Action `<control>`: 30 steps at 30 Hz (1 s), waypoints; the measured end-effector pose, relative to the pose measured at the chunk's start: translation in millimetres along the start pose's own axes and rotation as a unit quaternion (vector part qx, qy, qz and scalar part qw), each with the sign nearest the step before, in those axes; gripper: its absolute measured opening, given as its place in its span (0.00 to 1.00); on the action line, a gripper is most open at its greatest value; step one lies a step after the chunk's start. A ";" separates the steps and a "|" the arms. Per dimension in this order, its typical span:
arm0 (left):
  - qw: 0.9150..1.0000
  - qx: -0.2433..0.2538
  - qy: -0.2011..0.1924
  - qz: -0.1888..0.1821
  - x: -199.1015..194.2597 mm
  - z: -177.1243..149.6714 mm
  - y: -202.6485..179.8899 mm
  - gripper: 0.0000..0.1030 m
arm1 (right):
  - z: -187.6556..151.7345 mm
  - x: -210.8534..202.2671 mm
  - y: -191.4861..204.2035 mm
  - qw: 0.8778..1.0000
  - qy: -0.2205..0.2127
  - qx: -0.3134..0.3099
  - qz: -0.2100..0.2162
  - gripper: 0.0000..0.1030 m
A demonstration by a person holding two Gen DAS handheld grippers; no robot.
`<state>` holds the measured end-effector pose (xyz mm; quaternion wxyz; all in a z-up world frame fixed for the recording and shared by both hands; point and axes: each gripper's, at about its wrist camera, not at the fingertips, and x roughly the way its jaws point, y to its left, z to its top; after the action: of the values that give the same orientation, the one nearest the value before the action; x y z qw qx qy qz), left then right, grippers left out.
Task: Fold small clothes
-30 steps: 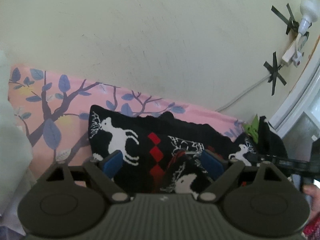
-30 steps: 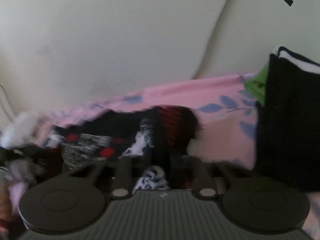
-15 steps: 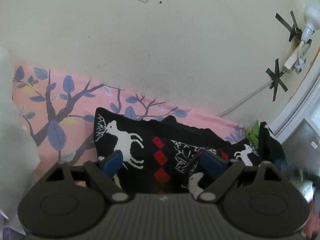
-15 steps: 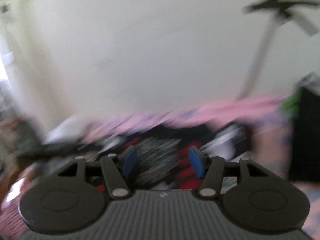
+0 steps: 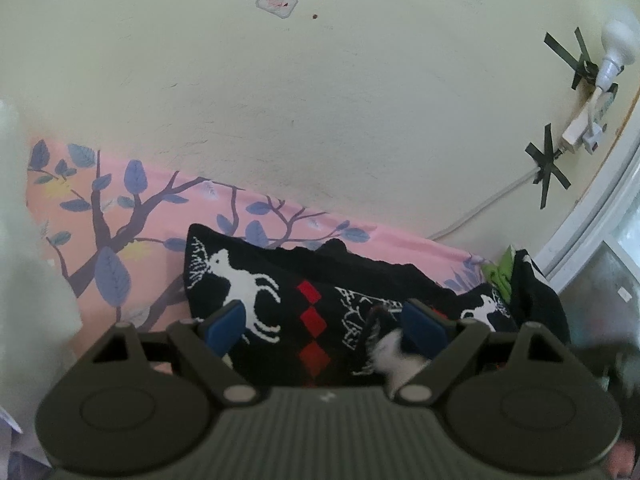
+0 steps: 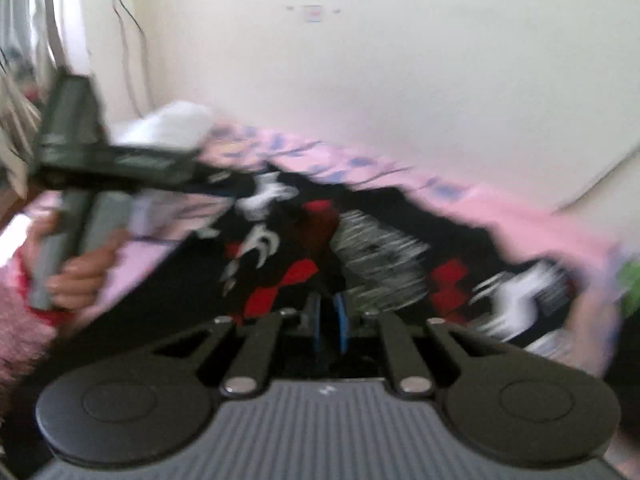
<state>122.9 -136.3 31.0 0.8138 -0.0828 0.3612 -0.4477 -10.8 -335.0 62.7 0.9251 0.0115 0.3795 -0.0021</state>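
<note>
A black sweater [image 5: 304, 304] with white deer and red diamonds is spread on a pink sheet [image 5: 120, 240] printed with a blue-leafed tree, close to a pale wall [image 5: 320, 120]. The left gripper [image 5: 324, 324] is held low over the near edge of the sweater with its jaws spread wide, and nothing is pinched; it seems to be kept there so the cloth stays flat and can be caught for a fold. The right gripper [image 6: 329, 320] is blurred, and its jaws have just been closing and are now pressed together; dark cloth lies right at the tips, but whether a fold is pinched cannot be told. The sweater is not yet folded small, so the folding seems to be only partly done. In the right view a hand [image 6: 76, 268] is seen on the left gripper's handle at the left. Far right on the sheet a dark pile [image 5: 536, 300] with a green bit is kept, likely clothes. On the wall a white cord [image 5: 480, 208] is taped up with black tape, and a bulb [image 5: 618, 44] is fixed near a white frame [image 5: 592, 216]
</note>
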 end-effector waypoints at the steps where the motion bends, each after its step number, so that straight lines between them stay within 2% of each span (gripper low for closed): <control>1: 1.000 0.000 0.002 0.001 1.2 -0.2 0.2 0.85 | 6.4 2.5 -8.7 1.000 0.003 -0.010 -0.026 0.05; 2: 1.000 0.002 0.004 0.003 2.6 -0.9 -0.2 0.85 | 12.9 10.1 -16.7 0.999 0.010 -0.017 -0.048 0.06; 4: 1.000 0.008 0.009 0.009 5.5 -2.7 -1.6 0.85 | 17.3 25.0 -34.6 0.996 0.024 -0.015 -0.082 0.26; 5: 1.000 0.012 0.011 0.011 6.2 -3.6 -2.7 0.85 | 16.2 32.6 -41.0 0.995 0.025 -0.008 -0.096 0.58; 6: 1.000 0.016 0.011 0.012 6.2 -4.2 -4.1 0.85 | 18.7 39.3 -43.0 0.994 0.015 0.001 -0.107 0.64; 8: 1.000 0.021 0.008 0.012 4.9 -4.5 -5.9 0.86 | 14.9 26.9 -41.9 0.994 -0.027 0.027 -0.099 0.62; 10: 1.000 0.018 0.008 0.010 5.5 -4.4 -5.2 0.86 | 10.3 14.4 -33.0 0.995 -0.074 0.045 -0.044 0.62; 12: 1.000 0.014 0.012 0.013 7.7 -4.1 -3.3 0.86 | 5.1 4.5 -14.9 0.995 -0.093 0.034 -0.003 0.62; 14: 1.000 0.010 0.013 0.018 7.2 -3.0 -0.3 0.86 | 0.1 10.6 0.2 0.996 -0.076 0.031 0.028 0.57; 16: 1.000 0.003 0.007 0.019 4.3 -0.4 4.0 0.86 | -3.4 25.5 9.0 0.997 -0.050 0.034 0.050 0.48; 19: 1.000 -0.009 0.008 0.026 5.0 2.4 13.0 0.86 | -3.1 57.5 16.9 0.997 -0.018 0.053 0.053 0.22; 21: 0.999 -0.020 0.021 0.036 11.3 2.2 21.1 0.86 | 4.9 73.3 16.9 0.994 -0.019 0.082 0.065 0.13; 22: 0.999 -0.025 0.025 0.039 13.2 2.3 24.7 0.86 | 8.6 79.3 18.9 0.992 -0.023 0.092 0.079 0.12; 24: 0.998 -0.035 0.030 0.038 15.3 3.0 31.2 0.86 | 14.6 86.8 25.6 0.988 -0.028 0.103 0.114 0.14; 27: 0.998 -0.046 0.028 0.035 14.5 4.3 37.0 0.86 | 17.2 91.5 36.5 0.987 -0.016 0.087 0.137 0.32; 29: 0.998 -0.049 0.027 0.034 13.6 4.7 38.9 0.86 | 15.1 74.9 26.3 0.982 -0.035 0.097 0.157 0.35; 30: 0.998 -0.050 0.027 0.033 13.5 4.9 39.2 0.86 | 12.7 65.3 21.5 0.981 -0.052 0.103 0.158 0.40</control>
<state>156.9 -124.9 9.7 0.8129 -0.1000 0.4073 -0.4041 44.9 -313.5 26.3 0.9262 0.1667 0.3215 0.1046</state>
